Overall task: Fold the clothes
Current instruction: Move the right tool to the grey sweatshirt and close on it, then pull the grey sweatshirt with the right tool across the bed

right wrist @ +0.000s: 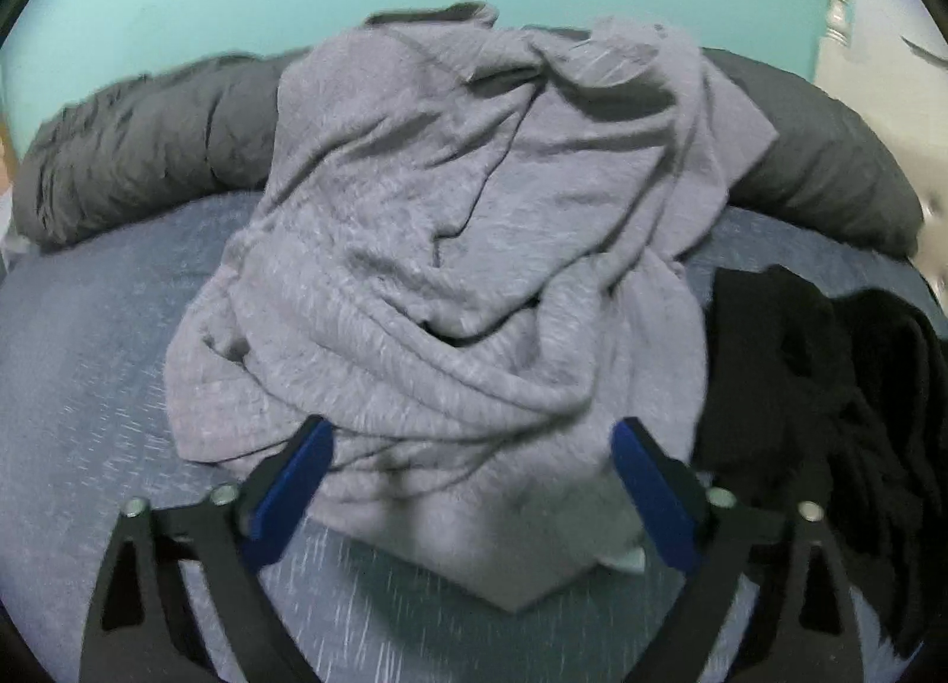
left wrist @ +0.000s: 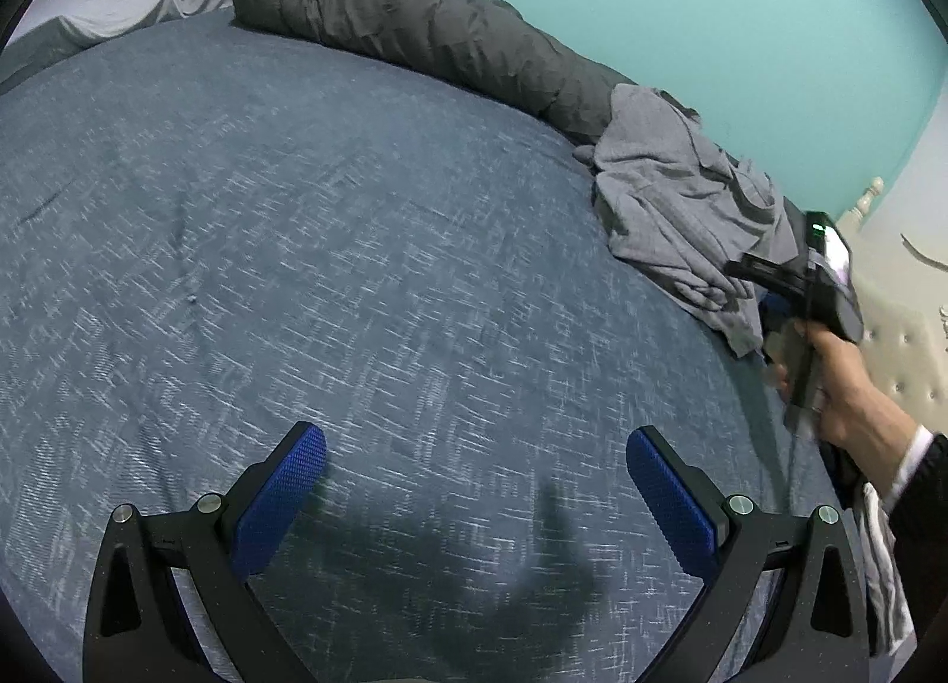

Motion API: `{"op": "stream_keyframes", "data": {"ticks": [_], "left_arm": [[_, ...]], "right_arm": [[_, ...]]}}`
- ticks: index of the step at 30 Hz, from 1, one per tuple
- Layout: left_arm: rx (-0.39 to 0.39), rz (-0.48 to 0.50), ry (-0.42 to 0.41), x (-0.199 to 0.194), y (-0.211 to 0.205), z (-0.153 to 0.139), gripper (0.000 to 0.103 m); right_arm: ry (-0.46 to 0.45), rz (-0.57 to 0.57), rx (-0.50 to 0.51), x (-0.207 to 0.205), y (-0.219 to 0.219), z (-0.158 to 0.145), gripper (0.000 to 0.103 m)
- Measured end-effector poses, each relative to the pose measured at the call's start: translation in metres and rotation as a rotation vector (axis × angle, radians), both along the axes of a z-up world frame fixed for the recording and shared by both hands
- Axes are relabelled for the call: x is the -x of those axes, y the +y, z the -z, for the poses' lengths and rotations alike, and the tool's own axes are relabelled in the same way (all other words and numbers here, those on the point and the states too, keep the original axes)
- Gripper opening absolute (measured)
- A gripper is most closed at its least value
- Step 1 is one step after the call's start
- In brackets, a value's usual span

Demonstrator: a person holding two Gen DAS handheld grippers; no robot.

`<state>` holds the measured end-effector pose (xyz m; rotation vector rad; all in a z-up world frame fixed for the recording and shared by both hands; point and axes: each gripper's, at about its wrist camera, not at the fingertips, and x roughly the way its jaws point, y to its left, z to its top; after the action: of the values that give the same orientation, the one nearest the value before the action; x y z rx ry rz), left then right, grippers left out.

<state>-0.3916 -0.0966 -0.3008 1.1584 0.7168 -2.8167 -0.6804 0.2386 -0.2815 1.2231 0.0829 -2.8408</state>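
While the left gripper (left wrist: 476, 475) hangs spread over bare bedsheet (left wrist: 296, 239), the right gripper (right wrist: 468, 464) is nearer. Its jaws, spread and empty, straddle the grey shirt's (right wrist: 462, 244) lower-centre edge; the heap runs up-frame.

No legible text, label or number anywhere.

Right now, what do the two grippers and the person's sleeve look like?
Both the left gripper and the right gripper have black angular finger arms with silver round pivot bolts and blue textured pads. From the left wrist view, the right gripper's body is black with a small green light, held by a hand. The dark sleeve shows a white cuff.
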Motion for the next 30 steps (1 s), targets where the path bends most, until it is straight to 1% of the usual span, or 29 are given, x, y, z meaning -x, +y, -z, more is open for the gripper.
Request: {"op": "stream_keyframes", "data": {"ticks": [1,2,3,4,5,7,8,9,12,15,18,22,26,30], "left_arm": [[0.003,0.006,0.002,0.001,0.002,0.000,0.103],[0.008,0.010,0.003,0.001,0.003,0.001,0.103],[0.006,0.015,0.005,0.002,0.004,0.001,0.103],[0.005,0.018,0.004,0.003,0.005,0.002,0.103],[0.005,0.021,0.001,0.003,0.005,0.003,0.103],[0.013,0.022,-0.002,0.003,0.004,0.003,0.103],[0.019,0.020,-0.003,0.003,0.004,0.002,0.103],[0.025,0.017,-0.004,0.002,0.003,0.001,0.103],[0.024,-0.007,-0.012,-0.004,-0.001,-0.006,0.103],[0.043,-0.010,-0.015,-0.014,-0.001,-0.021,0.103],[0.062,-0.014,-0.008,-0.033,-0.002,-0.042,0.103],[0.083,-0.031,0.015,-0.072,-0.008,-0.073,0.103],[0.069,-0.036,0.021,-0.109,-0.011,-0.085,0.103],[0.060,-0.043,0.016,-0.146,-0.012,-0.090,0.103]], "right_arm": [[-0.006,-0.008,-0.002,0.006,-0.002,0.004,0.082],[-0.019,-0.019,-0.009,0.010,-0.005,0.009,0.078],[-0.033,-0.030,-0.015,0.014,-0.009,0.014,0.067],[-0.046,-0.040,-0.021,0.019,-0.012,0.019,0.052],[-0.039,-0.049,-0.027,0.018,-0.013,0.019,0.043],[-0.026,-0.067,-0.040,0.016,-0.016,0.020,0.015],[0.007,-0.070,-0.026,0.012,-0.014,0.014,0.011],[0.035,-0.077,-0.011,0.007,-0.012,0.008,0.010],[0.078,-0.137,-0.027,-0.012,-0.016,-0.006,0.008],[0.103,-0.194,-0.008,-0.040,-0.018,-0.022,0.008],[0.137,-0.247,0.018,-0.075,-0.023,-0.047,0.007],[0.195,-0.328,0.051,-0.134,-0.026,-0.087,0.007],[0.217,-0.395,0.063,-0.199,-0.026,-0.118,0.007],[0.256,-0.411,0.126,-0.259,-0.014,-0.149,0.007]]}}
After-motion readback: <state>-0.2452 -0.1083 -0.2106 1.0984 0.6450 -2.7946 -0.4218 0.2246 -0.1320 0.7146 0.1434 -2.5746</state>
